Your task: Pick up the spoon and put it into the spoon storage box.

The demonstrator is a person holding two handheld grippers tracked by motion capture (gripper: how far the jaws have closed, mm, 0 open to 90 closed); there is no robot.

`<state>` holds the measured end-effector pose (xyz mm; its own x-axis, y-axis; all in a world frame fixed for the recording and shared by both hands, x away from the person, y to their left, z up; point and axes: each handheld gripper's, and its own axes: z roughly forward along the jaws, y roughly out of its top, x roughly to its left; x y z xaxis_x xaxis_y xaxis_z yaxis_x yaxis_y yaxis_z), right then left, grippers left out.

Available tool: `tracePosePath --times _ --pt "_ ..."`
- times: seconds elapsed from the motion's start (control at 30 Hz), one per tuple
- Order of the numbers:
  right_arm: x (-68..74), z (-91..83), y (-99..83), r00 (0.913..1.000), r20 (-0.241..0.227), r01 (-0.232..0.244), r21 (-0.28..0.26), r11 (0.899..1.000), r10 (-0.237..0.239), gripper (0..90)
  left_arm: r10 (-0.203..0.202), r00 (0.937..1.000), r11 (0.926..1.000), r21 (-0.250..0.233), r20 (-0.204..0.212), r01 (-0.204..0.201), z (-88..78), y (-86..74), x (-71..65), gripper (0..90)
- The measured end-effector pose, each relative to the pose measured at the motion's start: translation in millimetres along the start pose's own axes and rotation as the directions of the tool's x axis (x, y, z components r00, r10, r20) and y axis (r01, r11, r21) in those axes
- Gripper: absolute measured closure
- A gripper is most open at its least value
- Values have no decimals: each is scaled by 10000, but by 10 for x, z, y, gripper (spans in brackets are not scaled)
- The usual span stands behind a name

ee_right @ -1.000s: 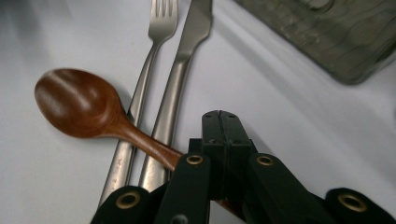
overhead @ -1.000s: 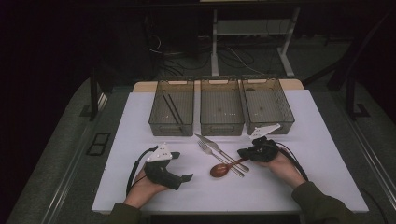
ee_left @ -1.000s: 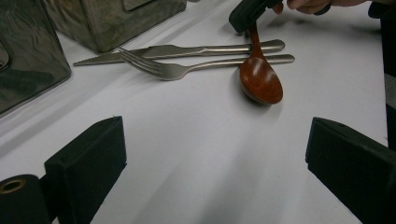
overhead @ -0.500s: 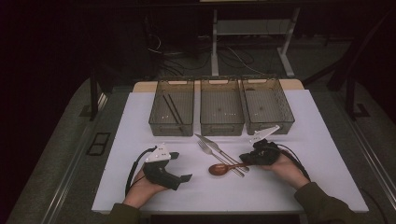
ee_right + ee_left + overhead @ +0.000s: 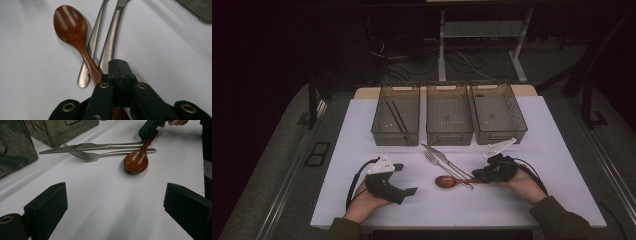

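A brown wooden spoon (image 5: 444, 181) (image 5: 136, 161) (image 5: 71, 23) lies on the white table, its handle crossing a steel fork (image 5: 432, 159) (image 5: 87, 156) (image 5: 93, 45) and a steel knife (image 5: 437, 152) (image 5: 87, 145) (image 5: 111, 42). My right gripper (image 5: 476, 176) (image 5: 120, 65) (image 5: 147, 131) is shut, its tip over the spoon's handle. The handle runs beneath the closed jaws, and I cannot tell whether they touch it. To the left, my left gripper (image 5: 406, 179) (image 5: 116, 192) rests open on the table, pointing at the cutlery with nothing between its jaws.
Three clear plastic bins stand in a row behind the cutlery: left (image 5: 394, 135), middle (image 5: 449, 136), right (image 5: 499, 134). The left bin holds dark chopsticks (image 5: 397, 116). Bare white tabletop (image 5: 512, 210) spreads around both hands. Cables trail from each gripper.
My right gripper has edged slightly toward the near edge and settled lower over the spoon's handle. The left gripper and the cutlery have stayed put.
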<state>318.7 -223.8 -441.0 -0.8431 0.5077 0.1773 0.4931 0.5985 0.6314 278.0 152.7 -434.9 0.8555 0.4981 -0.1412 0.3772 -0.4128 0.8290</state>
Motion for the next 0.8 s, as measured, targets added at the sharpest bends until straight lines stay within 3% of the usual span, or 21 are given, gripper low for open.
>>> tracePosePath --times 0.33,0.47,0.63,0.7,0.8 --pt "92 -59 -39 9993 -209 300 193 9994 -296 888 -26 10000 10000 -20 -5 26 -11 -3 -8 41" --pt "93 -77 -34 9992 -235 317 2 9995 -317 885 -49 10000 10000 -25 -1 49 -18 -8 -1 41" --pt "55 -168 -21 9972 -728 -215 -748 9970 160 710 -93 10000 10000 -27 -26 93 -33 -17 3 41" --pt "57 -201 -13 9966 -798 -292 -1084 9937 205 599 -102 9999 9999 -26 -20 102 -39 -20 2 41" --pt "74 -230 10 9949 -967 -418 -1369 9897 286 519 -135 9999 9999 18 14 135 -34 -27 -2 36"
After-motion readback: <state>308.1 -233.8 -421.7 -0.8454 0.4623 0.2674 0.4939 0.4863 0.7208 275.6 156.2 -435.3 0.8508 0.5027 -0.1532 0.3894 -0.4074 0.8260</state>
